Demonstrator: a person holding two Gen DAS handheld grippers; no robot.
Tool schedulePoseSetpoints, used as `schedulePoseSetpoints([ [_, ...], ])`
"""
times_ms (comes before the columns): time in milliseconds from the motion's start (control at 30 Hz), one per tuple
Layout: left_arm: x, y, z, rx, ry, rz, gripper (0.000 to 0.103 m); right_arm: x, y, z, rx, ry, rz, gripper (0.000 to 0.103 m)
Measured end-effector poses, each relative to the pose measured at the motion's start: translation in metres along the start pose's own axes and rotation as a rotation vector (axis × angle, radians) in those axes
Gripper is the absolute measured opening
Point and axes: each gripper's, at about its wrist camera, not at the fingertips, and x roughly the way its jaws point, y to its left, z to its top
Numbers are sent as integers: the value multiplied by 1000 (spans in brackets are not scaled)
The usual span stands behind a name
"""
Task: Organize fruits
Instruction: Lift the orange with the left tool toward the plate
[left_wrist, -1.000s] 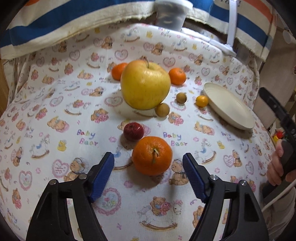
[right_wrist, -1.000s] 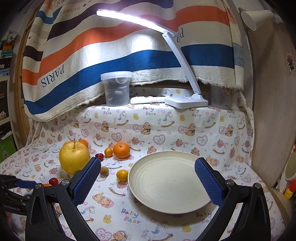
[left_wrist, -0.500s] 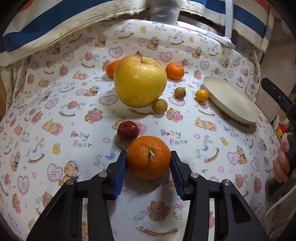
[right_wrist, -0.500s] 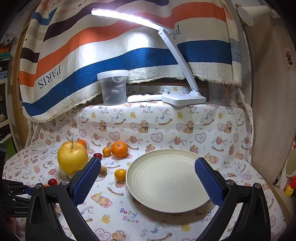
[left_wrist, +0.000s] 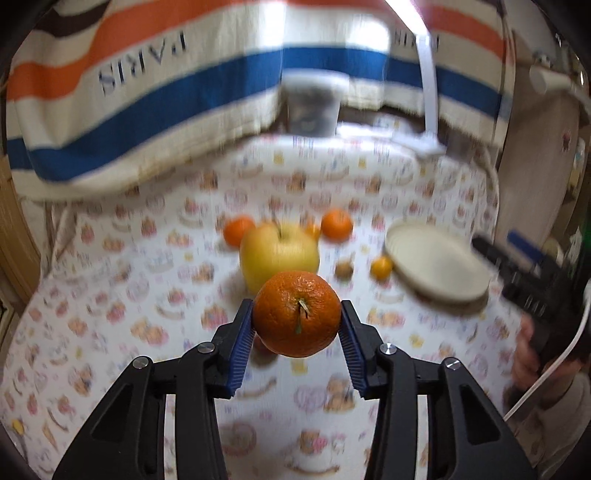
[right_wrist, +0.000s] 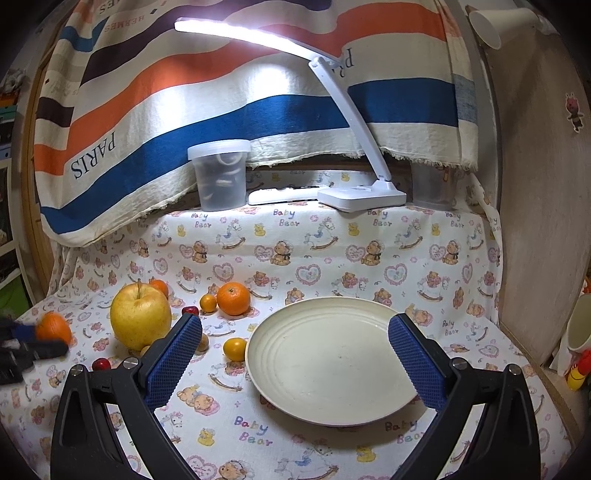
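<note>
My left gripper (left_wrist: 296, 321) is shut on a large orange (left_wrist: 296, 314) and holds it above the cloth; it also shows at the far left of the right wrist view (right_wrist: 53, 326). My right gripper (right_wrist: 295, 350) is open and empty, hovering over the cream plate (right_wrist: 332, 362). The plate also shows in the left wrist view (left_wrist: 436, 269). A big yellow apple (right_wrist: 140, 317), two smaller oranges (right_wrist: 233, 298), a small yellow citrus (right_wrist: 235, 349), brown round fruits (right_wrist: 202, 341) and small red fruits (right_wrist: 100, 364) lie left of the plate.
The table wears a bear-print cloth (right_wrist: 295, 251). A lidded plastic tub (right_wrist: 221, 173) and a white desk lamp (right_wrist: 362, 192) stand at the back under a striped curtain. A wooden panel (right_wrist: 535, 221) and a mug (right_wrist: 580, 328) are at the right.
My left gripper closed on the large orange and lifted it off the cloth, tilting up. The right gripper stayed open over the plate.
</note>
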Motion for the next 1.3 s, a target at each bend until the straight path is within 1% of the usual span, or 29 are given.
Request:
schedulePoseSetpoints([
  [133, -9, -3, 24, 2, -103, 5, 44, 0, -5, 1, 13, 1, -9, 102],
  [267, -12, -3, 39, -11, -194, -20, 44, 3, -8, 2, 22, 9, -13, 101],
  [400, -11, 3, 37, -8, -294, 3, 44, 6, -7, 1, 24, 25, -8, 100],
  [433, -9, 3, 34, -7, -307, 11, 44, 7, -7, 1, 22, 29, -7, 100],
  [467, -5, 6, 32, -7, -303, 23, 44, 7, -7, 0, 19, 31, -7, 100],
  [500, 0, 7, 30, -6, -283, 28, 44, 8, -6, -1, 16, 35, -7, 100],
  [567, 7, 13, 27, -15, -251, 5, 44, 10, -5, -1, 14, 45, -2, 100],
  [600, 9, 16, 25, -26, -245, 7, 44, 11, -4, -2, 13, 52, 3, 100],
  [667, 11, 20, 23, -39, -236, 15, 44, 12, -3, -3, 4, 55, 1, 100],
  [767, 11, 22, 23, -56, -231, 5, 44, 13, -1, -3, -9, 53, -6, 99],
  [900, 11, 26, 23, -73, -221, 8, 44, 14, -3, -3, 1, 62, 0, 96],
  [1000, 12, 32, 23, -99, -210, 4, 44, 15, -5, -2, 19, 69, 11, 95],
  [1100, 14, 37, 23, -118, -198, 1, 44, 15, -5, -2, 21, 71, 29, 92],
  [1233, 14, 38, 24, -122, -184, 13, 44, 11, 2, 0, -14, 64, 60, 86],
  [1300, 16, 39, 24, -122, -167, 18, 44, 9, 7, 2, -31, 61, 79, 86],
])
